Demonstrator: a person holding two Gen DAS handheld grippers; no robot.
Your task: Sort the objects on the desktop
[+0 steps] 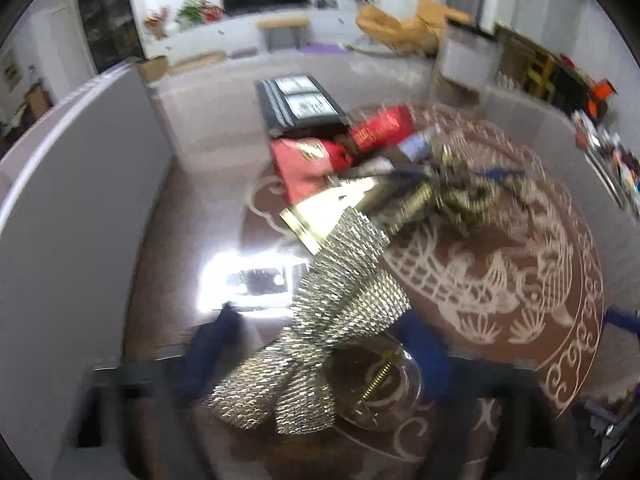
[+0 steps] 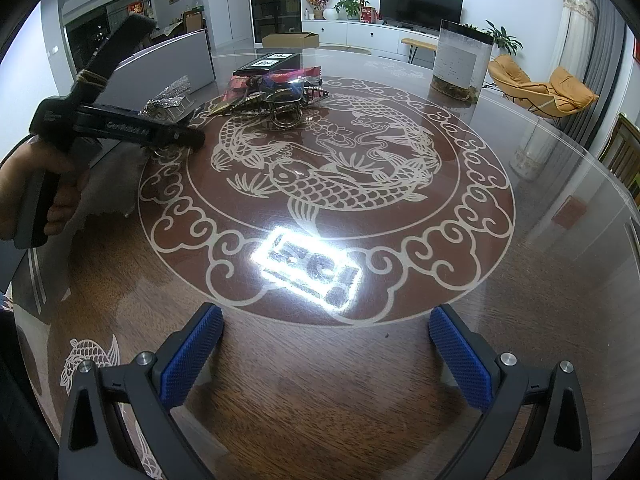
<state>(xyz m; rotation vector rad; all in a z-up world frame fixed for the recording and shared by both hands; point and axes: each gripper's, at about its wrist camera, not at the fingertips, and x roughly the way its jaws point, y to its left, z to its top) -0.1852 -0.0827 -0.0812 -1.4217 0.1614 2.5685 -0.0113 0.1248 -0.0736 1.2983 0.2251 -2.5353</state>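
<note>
Pointing steeply down at a round dark-brown wooden counter [image 2: 280, 392] with a glass top and a pale fish-and-cloud pattern.

Between the blue ribbed pads [image 1: 216, 344] of the left hand-held gripper [image 1: 320, 336]: a silver glittering bow-shaped hair clip [image 1: 344, 280], lying on the counter and filling the gap from one pad to the other. Close against it on both sides, but too blurred to tell whether pressing on it or only beside it. Just under the bow, near the right-side pad, a clear plastic claw clip with a gold spring [image 1: 380, 384].

Farther along the counter, heaped together: a flat red foil packet [image 1: 308, 160], a darker red packet with gold print [image 1: 380, 124], a tangle of gold-toned metal hair claws [image 1: 452, 196] and, behind them, a flat black box with two pale pictures on its lid [image 1: 300, 104]. To the left of the heap, standing upright on the counter, a grey panel [image 1: 80, 200].

From the right wrist view, a bare hand [image 2: 60, 196] wrapped around the black handle of the left tool, at the left edge of the counter, with the glittering bow at its tip.

Low over bare wood near the front edge: the right hand-held gripper [image 2: 326, 354], jaws spread wide, nothing between them. Well apart on the far right, a tall clear cylinder with a black lid [image 2: 460, 60].
</note>
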